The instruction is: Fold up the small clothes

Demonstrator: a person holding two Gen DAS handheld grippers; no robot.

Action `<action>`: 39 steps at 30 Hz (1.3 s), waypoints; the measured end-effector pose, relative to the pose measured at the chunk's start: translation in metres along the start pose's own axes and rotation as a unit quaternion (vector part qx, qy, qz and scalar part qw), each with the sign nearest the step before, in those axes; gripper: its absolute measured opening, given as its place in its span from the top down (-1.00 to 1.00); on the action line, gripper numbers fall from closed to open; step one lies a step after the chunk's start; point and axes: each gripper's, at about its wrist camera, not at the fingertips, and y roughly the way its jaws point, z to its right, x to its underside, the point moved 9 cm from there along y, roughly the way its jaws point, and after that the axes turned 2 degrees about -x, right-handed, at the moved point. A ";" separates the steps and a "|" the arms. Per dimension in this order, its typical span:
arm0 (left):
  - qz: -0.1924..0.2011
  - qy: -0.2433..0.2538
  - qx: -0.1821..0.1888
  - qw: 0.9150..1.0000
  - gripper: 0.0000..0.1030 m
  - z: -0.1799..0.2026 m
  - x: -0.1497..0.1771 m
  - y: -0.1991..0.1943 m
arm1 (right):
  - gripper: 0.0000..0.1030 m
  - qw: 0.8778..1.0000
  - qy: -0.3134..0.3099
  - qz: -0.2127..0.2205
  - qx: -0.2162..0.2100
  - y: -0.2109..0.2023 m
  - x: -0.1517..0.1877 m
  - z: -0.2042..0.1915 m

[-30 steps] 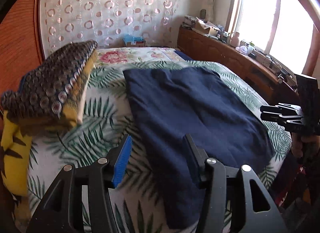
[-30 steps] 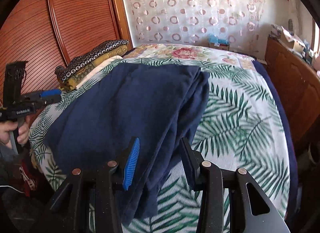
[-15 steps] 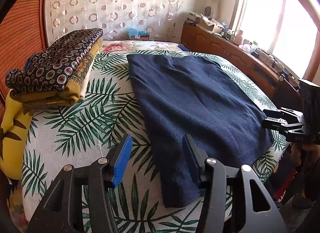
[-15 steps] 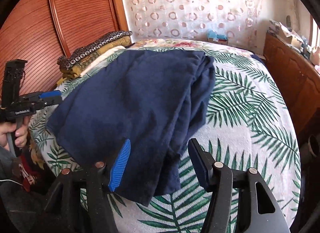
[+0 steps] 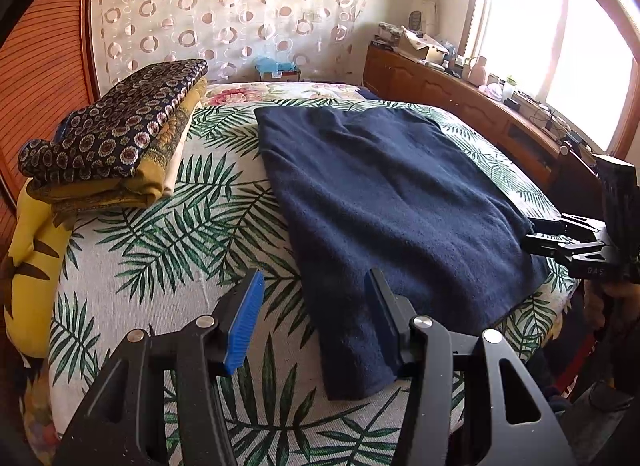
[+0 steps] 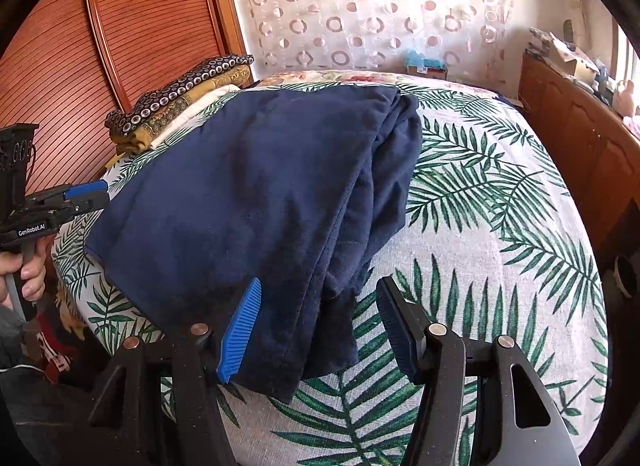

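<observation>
The navy garment lies flat on the palm-print bedspread, long axis running away from both spread, empty grippers, its near hem corners just ahead of the left gripper and the right gripper.

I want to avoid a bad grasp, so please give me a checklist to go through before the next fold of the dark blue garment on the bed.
1. Left gripper open and holding nothing: ok.
2. Right gripper open and holding nothing: ok.
3. Navy garment lies flat on the bedspread: partly ok; its right side is bunched in layered folds in the right wrist view.
4. Near hem within reach of both grippers: ok, it lies just ahead of the fingers.
5. Stack of folded clothes apart from the garment: ok.
6. Layers at the near right corner aligned: cannot tell.
</observation>
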 end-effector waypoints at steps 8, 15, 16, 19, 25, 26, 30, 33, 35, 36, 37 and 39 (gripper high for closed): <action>-0.010 -0.015 0.012 1.000 -0.04 -0.003 0.022 -0.005 | -0.20 1.000 -0.008 -0.013 -0.017 0.001 0.008 -0.007; -0.020 -0.020 0.026 0.999 -0.04 0.003 0.031 0.000 | -0.20 1.000 -0.006 -0.014 -0.025 -0.001 0.014 -0.010; -0.020 -0.020 0.028 0.999 -0.04 0.003 0.031 0.001 | -0.19 1.000 -0.009 -0.014 -0.024 -0.001 0.014 -0.010; -0.022 -0.023 0.032 0.999 -0.04 0.006 0.032 0.003 | -0.06 0.999 -0.021 -0.016 -0.024 0.000 0.014 -0.014; -0.019 -0.019 0.036 0.999 -0.04 0.010 0.033 0.003 | 0.57 0.998 -0.052 -0.024 -0.025 0.004 0.015 -0.026; -0.017 -0.019 0.036 0.999 0.00 0.011 0.033 0.003 | 0.67 0.998 -0.052 -0.025 -0.030 0.004 0.015 -0.027; -0.016 -0.019 0.050 0.998 0.26 0.013 0.033 0.002 | 0.76 0.998 -0.039 -0.006 -0.043 -0.005 0.012 -0.029; -0.018 -0.018 0.060 0.998 0.45 0.016 0.034 0.002 | 0.77 0.998 -0.023 0.011 -0.060 -0.015 0.008 -0.027; -0.016 -0.018 0.067 0.997 0.71 0.018 0.033 0.001 | 0.77 0.998 -0.020 0.019 -0.063 -0.018 0.007 -0.026; -0.015 -0.019 0.072 0.997 0.83 0.019 0.032 -0.001 | 0.78 0.997 -0.020 0.021 -0.065 -0.019 0.006 -0.026; -0.012 -0.020 0.073 0.997 0.88 0.019 0.031 -0.003 | 0.78 0.997 -0.019 0.024 -0.068 -0.020 0.005 -0.027; -0.001 -0.020 0.076 0.997 0.89 0.021 0.025 -0.010 | 0.78 0.997 -0.014 0.030 -0.076 -0.022 0.005 -0.025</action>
